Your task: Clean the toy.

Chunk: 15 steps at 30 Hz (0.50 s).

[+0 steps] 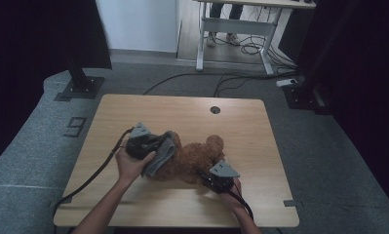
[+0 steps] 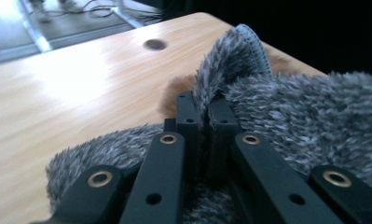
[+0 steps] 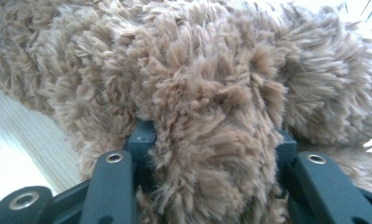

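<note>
Brown shaggy plush bear point(image 1: 194, 160) is seen lying near the middle of the light wooden table point(image 1: 182, 109), slightly toward the near edge. A grey fuzzy cloth point(image 1: 160, 155) is draped over its left end. In the left gripper view, a fold of this cloth point(image 2: 230, 60) is seen clamped tightly between the nearly touching jaws of the left gripper point(image 2: 204, 114). In the right gripper view, a tuft of the bear's fur point(image 3: 211, 116) is gripped between the half-spread jaws of the right gripper point(image 3: 211, 140). From the high view, bare tabletop is seen beyond the bear toward the far edge and a round grommet hole point(image 1: 215, 109), and at the right.
</note>
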### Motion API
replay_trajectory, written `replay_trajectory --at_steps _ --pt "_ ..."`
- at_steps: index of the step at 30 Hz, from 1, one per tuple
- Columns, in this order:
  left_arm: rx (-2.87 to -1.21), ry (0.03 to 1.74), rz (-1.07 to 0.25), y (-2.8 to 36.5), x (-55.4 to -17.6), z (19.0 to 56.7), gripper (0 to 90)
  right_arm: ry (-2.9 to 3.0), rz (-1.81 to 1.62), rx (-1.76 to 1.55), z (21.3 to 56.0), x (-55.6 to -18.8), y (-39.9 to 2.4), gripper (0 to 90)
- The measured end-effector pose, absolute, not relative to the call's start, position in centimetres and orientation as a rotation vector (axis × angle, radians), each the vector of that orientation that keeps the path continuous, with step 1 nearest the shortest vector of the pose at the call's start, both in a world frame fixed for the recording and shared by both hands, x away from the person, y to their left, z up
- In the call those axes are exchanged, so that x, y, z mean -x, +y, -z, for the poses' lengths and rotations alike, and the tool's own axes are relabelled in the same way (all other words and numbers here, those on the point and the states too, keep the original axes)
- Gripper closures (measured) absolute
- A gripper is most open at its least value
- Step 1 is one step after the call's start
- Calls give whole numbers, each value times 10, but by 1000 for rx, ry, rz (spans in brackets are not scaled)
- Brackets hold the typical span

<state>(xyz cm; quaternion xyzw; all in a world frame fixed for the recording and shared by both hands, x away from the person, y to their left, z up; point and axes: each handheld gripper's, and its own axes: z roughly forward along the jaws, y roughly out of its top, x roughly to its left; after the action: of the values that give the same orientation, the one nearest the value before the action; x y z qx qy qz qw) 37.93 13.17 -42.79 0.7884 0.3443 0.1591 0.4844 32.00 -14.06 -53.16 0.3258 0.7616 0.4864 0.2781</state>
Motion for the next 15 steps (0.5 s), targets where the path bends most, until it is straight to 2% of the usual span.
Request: replay_trajectory --at_steps 5,10,12,15 --pt "-1969 773 -374 69 -398 422 851 2042 -1315 -879 532 -320 -141 510" --pt "-2101 754 -398 15 -416 429 848 2038 -1309 -871 532 -319 -140 511" --pt "-2165 763 -430 4 -419 438 847 2038 -1305 -871 532 -318 -140 511" --pt "-2148 793 -406 12 -420 447 851 2035 -1295 -870 533 -318 -140 511"
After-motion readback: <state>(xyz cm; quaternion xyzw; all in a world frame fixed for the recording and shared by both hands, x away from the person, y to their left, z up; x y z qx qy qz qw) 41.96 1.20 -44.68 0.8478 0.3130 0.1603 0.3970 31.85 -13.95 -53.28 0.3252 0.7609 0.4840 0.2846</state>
